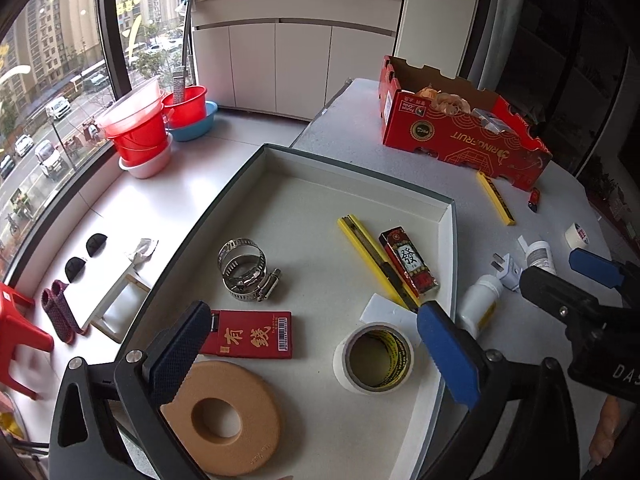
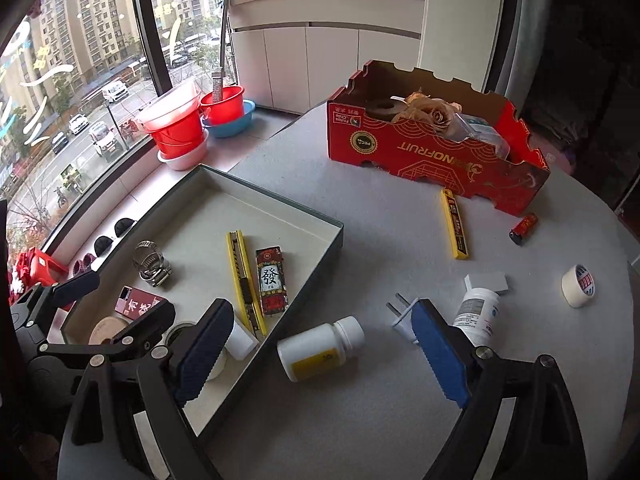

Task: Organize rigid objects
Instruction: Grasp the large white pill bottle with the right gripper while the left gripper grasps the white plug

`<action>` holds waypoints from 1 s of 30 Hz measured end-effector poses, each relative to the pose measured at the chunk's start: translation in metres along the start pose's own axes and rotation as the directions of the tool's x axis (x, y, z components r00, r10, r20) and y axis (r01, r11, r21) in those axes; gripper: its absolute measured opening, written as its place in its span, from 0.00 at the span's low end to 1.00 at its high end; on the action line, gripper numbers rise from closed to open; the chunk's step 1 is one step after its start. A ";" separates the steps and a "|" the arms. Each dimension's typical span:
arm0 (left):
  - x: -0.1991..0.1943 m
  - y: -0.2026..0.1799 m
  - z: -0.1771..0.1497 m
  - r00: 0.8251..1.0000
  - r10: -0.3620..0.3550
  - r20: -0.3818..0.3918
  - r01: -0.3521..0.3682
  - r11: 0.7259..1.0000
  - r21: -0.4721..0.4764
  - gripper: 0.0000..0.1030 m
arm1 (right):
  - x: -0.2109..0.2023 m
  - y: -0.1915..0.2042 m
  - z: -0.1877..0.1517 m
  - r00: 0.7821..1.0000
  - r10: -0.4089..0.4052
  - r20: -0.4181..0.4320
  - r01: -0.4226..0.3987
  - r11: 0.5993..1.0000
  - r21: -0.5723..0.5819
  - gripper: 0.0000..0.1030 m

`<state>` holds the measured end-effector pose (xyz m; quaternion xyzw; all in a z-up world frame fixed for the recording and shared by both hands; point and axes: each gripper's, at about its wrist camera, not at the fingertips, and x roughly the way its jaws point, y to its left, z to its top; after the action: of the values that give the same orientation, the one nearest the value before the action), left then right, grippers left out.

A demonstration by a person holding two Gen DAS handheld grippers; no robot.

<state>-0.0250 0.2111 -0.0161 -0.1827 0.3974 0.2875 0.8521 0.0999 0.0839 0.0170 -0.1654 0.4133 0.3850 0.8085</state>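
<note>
A shallow white tray (image 1: 360, 172) holds steel hose clamps (image 1: 244, 272), a yellow utility knife (image 1: 376, 260), a red patterned lighter (image 1: 408, 266), a red card box (image 1: 252, 334), a tape roll (image 1: 376, 358) and a cork ring (image 1: 220, 416). My left gripper (image 1: 312, 316) hangs open over the tray, holding nothing. My right gripper (image 2: 320, 312) is open above the grey table, just right of the tray. A white bottle (image 2: 320, 348) lies on its side under the gap, untouched. A white plug (image 2: 402, 316) and a second bottle (image 2: 476, 312) lie by the right finger.
A red cardboard fruit box (image 2: 432, 152) stands at the back of the table. In front of it lie a yellow blade case (image 2: 454, 224), a small red lighter (image 2: 524, 228), a white block (image 2: 490, 282) and a masking tape roll (image 2: 578, 285). Red basins (image 2: 176, 128) sit on the window ledge.
</note>
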 end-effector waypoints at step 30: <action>0.041 -0.135 -0.055 0.967 -0.203 -0.156 0.235 0.944 0.231 1.00 | 0.070 -0.116 -0.021 0.978 0.012 -0.207 0.054 0.950 0.308 0.78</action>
<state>0.0510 0.0917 -0.0709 -0.1365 0.4619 0.1267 0.8672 0.2018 0.0303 -0.0576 -0.0789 0.5487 0.2869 0.7813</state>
